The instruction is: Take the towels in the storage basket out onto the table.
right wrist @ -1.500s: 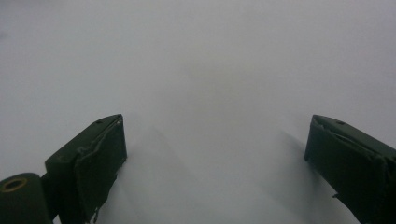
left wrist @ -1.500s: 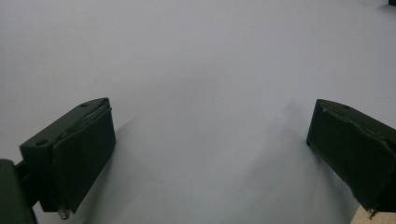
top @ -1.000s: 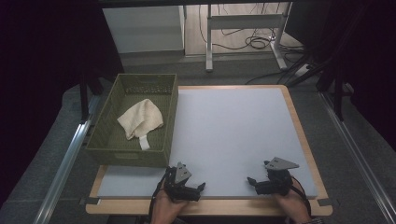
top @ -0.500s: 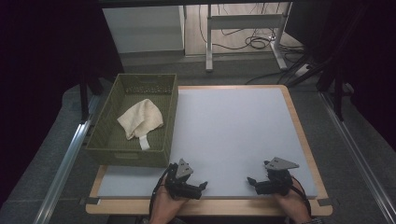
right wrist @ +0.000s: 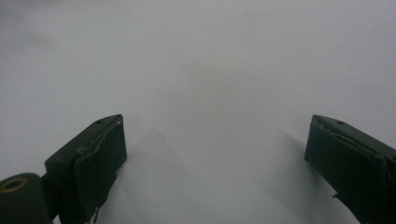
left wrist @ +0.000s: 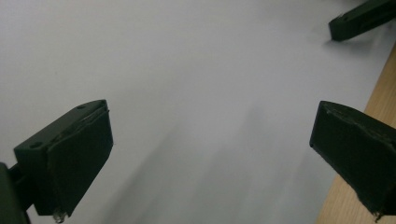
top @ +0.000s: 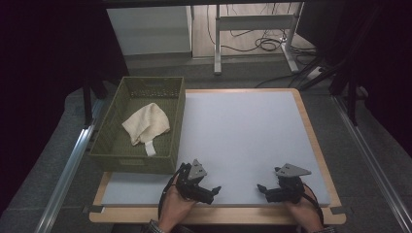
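While both hands are resting at the near edge of the table [top: 311,126], two grippers are sitting low over the white mat [top: 243,131], neither holding anything. The left gripper [top: 214,190] is pointing toward the right one, and its own view is showing two black jaws standing wide apart with bare mat between them; a strip of the wooden rim [left wrist: 380,93] is running past its right jaw. One jaw tip of the right gripper [left wrist: 362,18] is poking in at the top corner of that view, well apart from the left jaws. The right gripper [top: 262,189] is pointing back toward the left one, and its view is likewise showing two jaws spread wide over plain mat, gripping nothing.

One cloth [top: 145,127], cream and crumpled, is lying in one green basket [top: 141,160]. The basket is standing just beyond the left gripper and a little to its left, its near wall close to that gripper's grey plate [top: 198,169]. The cloth is lying farther off, about mid-basket, with one short tab hanging toward the near wall. From the right gripper, basket and cloth are lying well apart, across the mat to its left. A second grey plate [top: 292,170] is topping the right gripper. One hand [top: 175,208] is holding the left gripper and one hand [top: 303,213] the right.
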Motion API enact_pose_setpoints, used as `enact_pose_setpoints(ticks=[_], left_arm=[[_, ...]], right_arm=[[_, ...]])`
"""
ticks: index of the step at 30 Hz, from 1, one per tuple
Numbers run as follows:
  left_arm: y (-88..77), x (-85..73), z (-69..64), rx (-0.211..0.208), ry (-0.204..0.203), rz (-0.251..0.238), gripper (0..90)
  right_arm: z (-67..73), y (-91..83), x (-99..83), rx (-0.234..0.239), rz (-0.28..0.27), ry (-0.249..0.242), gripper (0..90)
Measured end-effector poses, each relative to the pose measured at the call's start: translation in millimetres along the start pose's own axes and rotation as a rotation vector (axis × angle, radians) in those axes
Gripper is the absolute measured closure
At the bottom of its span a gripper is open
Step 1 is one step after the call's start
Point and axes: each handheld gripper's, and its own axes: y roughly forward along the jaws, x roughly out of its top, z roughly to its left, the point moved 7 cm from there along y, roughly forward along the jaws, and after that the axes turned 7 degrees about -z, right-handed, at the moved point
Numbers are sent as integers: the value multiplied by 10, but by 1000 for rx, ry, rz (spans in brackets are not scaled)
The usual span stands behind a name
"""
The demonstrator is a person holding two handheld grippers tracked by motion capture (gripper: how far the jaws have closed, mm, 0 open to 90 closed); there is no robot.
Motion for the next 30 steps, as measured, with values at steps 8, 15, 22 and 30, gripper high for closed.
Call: enact_pose_setpoints(ticks=[8,15,22,30], left_arm=[[75,107,44,-29,4,30,0],[111,186,96,-30,13,49,0],[148,326,137,-39,36,62,0],[201,448,193,-44,57,76,0]], right_arm=[[-1,-1,0,2,-1,-1,56],[0,-1,-1,2,0,0,56],[-1,-2,-1,3,0,-2,56],[0,-2,-1,3,0,0,56]])
